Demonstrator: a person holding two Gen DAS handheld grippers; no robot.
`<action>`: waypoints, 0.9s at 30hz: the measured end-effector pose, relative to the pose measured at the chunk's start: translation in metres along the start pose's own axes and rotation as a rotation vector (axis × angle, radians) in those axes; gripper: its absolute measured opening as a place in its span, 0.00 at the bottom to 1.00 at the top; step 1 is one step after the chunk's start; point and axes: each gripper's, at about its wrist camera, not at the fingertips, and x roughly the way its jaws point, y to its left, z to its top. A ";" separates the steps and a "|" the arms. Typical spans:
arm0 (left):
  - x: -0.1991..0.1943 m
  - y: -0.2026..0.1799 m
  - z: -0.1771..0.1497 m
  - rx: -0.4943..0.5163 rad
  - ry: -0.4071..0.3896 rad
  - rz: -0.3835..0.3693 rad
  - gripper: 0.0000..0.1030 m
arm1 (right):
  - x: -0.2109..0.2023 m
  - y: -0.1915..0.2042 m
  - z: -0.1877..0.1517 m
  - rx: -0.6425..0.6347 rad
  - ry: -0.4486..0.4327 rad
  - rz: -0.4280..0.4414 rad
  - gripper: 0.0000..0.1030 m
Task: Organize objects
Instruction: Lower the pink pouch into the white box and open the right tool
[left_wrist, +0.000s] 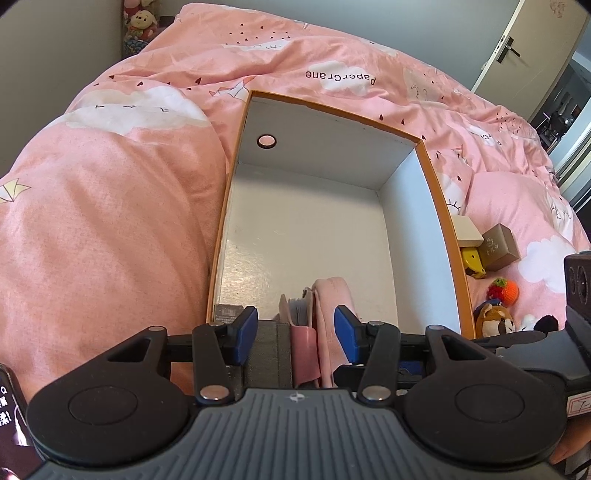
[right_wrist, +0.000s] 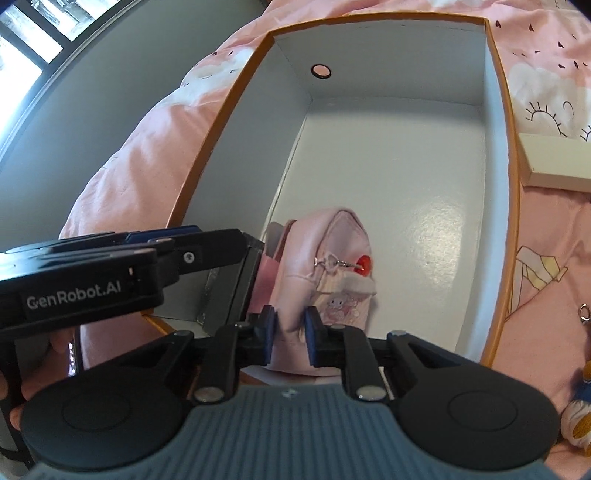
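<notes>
A bed fills the room here, covered by a rumpled pink duvet (left_wrist: 110, 221) printed with white clouds and paper cranes, and a pale door (left_wrist: 532, 40) stands at the far right. On the duvet sits an open cardboard box (right_wrist: 498, 258) with orange outer walls and a white inside, a small round hole (right_wrist: 321, 71) punched through its far end wall.

At the near end of the box stands a little pink pouch (right_wrist: 332, 258), soft and padded, upright on its edge. It has a metal zip pull with a red bead, and a cartoon rabbit printed on a paler panel low on its side. The right gripper (right_wrist: 290, 338) has its blue pads pressed onto the pouch's near edge, the fabric pinched between them.

Just left of the pouch, a grey box (left_wrist: 267, 350) and a thin pink item (left_wrist: 304, 349) stand side by side. The left gripper (left_wrist: 297, 334) has its fingers apart around these and the pouch; its left pad lies against the grey box, while the right pad is close to the pouch, and I cannot tell if it touches.

Outside the box, on the right, lie a cream box (right_wrist: 554, 162), a gold box (left_wrist: 498, 245), a yellow toy (left_wrist: 472, 262), a crocheted orange fruit (left_wrist: 504, 291) and a brown plush animal (left_wrist: 495, 323).
</notes>
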 end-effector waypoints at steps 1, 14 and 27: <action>0.000 -0.001 -0.001 -0.002 0.000 0.001 0.54 | -0.002 0.001 0.000 -0.004 0.000 -0.002 0.18; 0.003 -0.016 -0.005 -0.009 -0.045 0.010 0.54 | -0.008 0.000 -0.002 -0.036 0.010 0.003 0.17; 0.002 -0.013 -0.004 -0.032 -0.054 -0.001 0.54 | -0.017 0.008 -0.006 -0.153 -0.049 -0.125 0.31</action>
